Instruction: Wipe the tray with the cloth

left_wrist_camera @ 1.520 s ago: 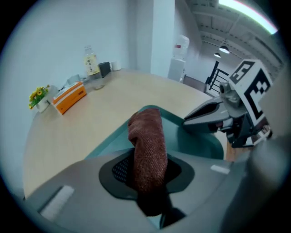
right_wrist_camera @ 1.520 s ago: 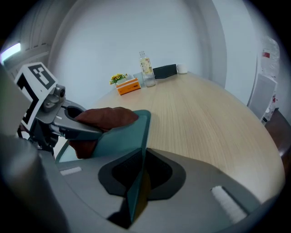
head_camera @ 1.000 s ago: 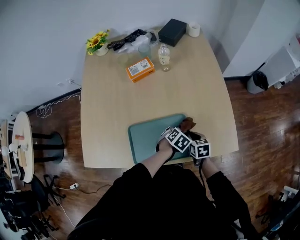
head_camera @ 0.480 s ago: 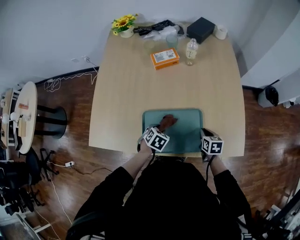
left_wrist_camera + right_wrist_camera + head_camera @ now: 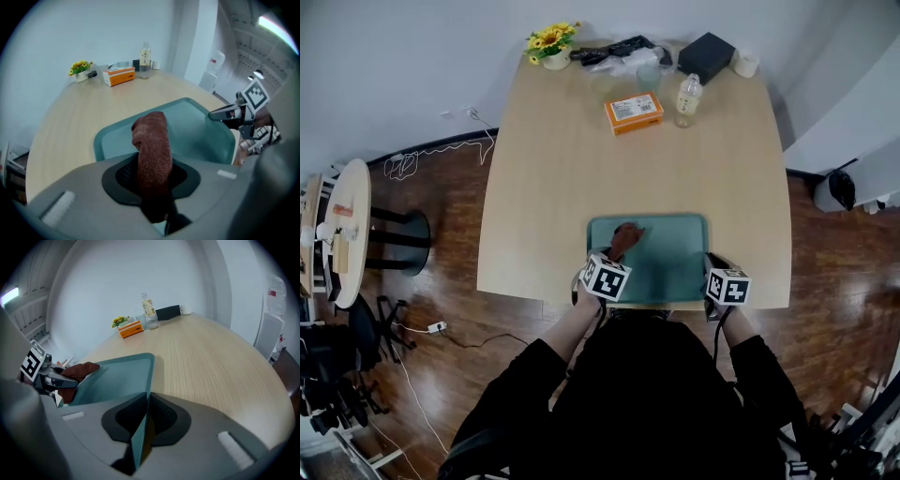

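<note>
Head view is filled by a pale wooden surface (image 5: 581,169), with a teal tray (image 5: 670,267) laid at its near edge. The tray's right rim is clamped between the fingers of the right gripper (image 5: 711,261). A reddish-brown cloth (image 5: 625,234) is grasped by the fingers of the left gripper (image 5: 617,253) and held over the tray's far-left part. An orange box (image 5: 633,112) and a bottle (image 5: 684,98) are set at the far end.

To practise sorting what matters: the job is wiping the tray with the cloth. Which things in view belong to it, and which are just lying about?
In the job: brown cloth, held by the left gripper; teal tray, its edge clamped by the right gripper.
Lying about: orange box, clear bottle, black box, potted sunflowers.
</note>
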The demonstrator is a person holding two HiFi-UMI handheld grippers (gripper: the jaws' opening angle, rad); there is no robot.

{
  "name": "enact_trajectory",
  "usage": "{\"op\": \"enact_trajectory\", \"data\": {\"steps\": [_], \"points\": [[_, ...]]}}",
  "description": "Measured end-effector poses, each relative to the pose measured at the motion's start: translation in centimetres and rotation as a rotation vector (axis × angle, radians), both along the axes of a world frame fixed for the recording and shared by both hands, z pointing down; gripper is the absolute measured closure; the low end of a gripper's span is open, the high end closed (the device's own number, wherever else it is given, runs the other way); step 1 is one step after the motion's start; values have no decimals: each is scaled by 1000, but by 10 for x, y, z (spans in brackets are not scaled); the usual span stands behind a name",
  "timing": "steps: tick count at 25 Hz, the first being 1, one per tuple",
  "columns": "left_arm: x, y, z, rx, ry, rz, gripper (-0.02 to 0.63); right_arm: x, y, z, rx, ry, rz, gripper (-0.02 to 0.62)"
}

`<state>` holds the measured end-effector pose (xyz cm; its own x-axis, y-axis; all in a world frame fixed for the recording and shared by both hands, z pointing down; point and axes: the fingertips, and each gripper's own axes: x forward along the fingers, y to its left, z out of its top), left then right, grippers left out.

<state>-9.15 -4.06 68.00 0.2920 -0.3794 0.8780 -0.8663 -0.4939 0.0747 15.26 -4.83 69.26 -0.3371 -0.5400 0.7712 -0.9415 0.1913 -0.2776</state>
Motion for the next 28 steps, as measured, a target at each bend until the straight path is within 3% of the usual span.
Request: {"op": "enact_trajectory", "data": {"steps": [7,10,17,22,25,28], "points": [[138,-19,-6,-1,63,225,532,-4,9,-2,-28,28,131,575],[168,-17,-5,-4,48,295,532,-4,22,-3,-38,9,196,581],[197,4,0,-29,53,365,532,-3,32,-4,-23,-2,203,581],[215,27,0,-81,125,354,532,2,34,-1,-26,-27,205,583],[207,27,1,-79,123,346,532,1,34,-1,-30,-21,195,582],[176,25,-1,-50,112,311,532,4,34,0,-34,-19,181,582]]}}
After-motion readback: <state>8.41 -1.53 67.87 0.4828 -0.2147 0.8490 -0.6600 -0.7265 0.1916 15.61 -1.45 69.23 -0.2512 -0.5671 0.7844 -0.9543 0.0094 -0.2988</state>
